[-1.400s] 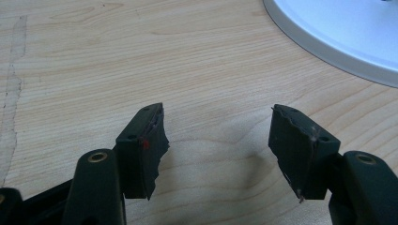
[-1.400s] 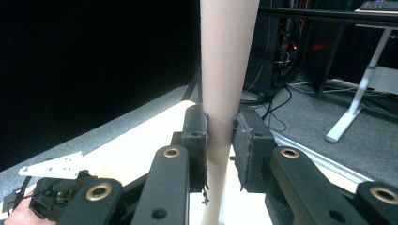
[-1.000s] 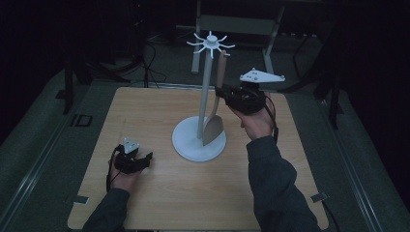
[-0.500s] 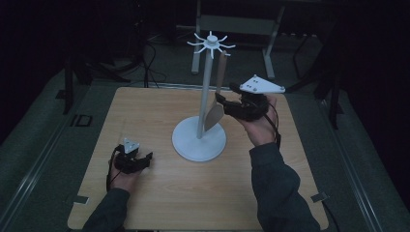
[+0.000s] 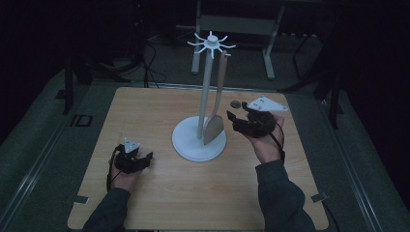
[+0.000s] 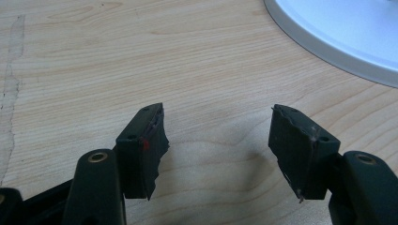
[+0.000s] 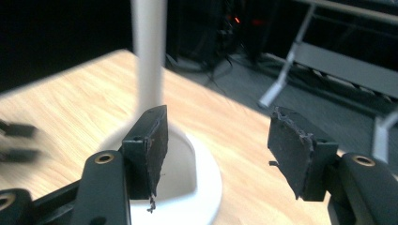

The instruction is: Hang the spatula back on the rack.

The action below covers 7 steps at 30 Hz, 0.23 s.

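Two grippers worked over the wooden table (image 5: 145, 116), one at each side of a white hanging stand (image 5: 206, 96). At the left, the left gripper (image 5: 138, 157) lay low near the table's near edge, in the same place as a second earlier, its jaws spread wide with nothing but bare wood between them; the left gripper view showed the stand's round base (image 6: 347, 33) just ahead. In the middle, a wooden spatula (image 5: 217, 104) hung from one of the spokes at the top of the stand, its blade reaching down close to the base. A second earlier the right gripper (image 5: 235, 121) had been up beside the spatula's blade; since then its jaws had just been opening, and it now sat lower and to the right, clear of the spatula, jaws wide and empty. In the right gripper view the stand's pole (image 7: 149, 51) rose beyond the left jaw. A small dark disc (image 5: 235, 103) lay on the table behind that gripper.
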### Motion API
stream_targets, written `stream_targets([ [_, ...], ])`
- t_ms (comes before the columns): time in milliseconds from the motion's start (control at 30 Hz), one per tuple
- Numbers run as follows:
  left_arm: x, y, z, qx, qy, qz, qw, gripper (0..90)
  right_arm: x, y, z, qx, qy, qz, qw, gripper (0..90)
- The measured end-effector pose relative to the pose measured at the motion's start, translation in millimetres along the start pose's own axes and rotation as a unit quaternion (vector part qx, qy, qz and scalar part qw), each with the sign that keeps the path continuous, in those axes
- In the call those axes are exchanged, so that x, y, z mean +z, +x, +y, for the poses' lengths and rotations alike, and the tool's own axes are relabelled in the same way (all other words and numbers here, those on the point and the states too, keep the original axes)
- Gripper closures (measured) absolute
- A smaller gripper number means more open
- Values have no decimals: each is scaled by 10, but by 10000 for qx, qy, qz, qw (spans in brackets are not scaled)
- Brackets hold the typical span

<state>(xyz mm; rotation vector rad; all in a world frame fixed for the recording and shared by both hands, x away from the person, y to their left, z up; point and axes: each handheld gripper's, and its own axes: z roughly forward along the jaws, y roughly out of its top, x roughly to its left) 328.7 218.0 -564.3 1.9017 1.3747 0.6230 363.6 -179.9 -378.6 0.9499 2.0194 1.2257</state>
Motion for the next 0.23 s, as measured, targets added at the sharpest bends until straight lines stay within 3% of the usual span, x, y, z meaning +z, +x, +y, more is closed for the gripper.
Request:
stream_targets([
  [233,2,-1,2,-1,-4,-1,10000,370,63,-186,-471,262,503,-272,9980,367],
])
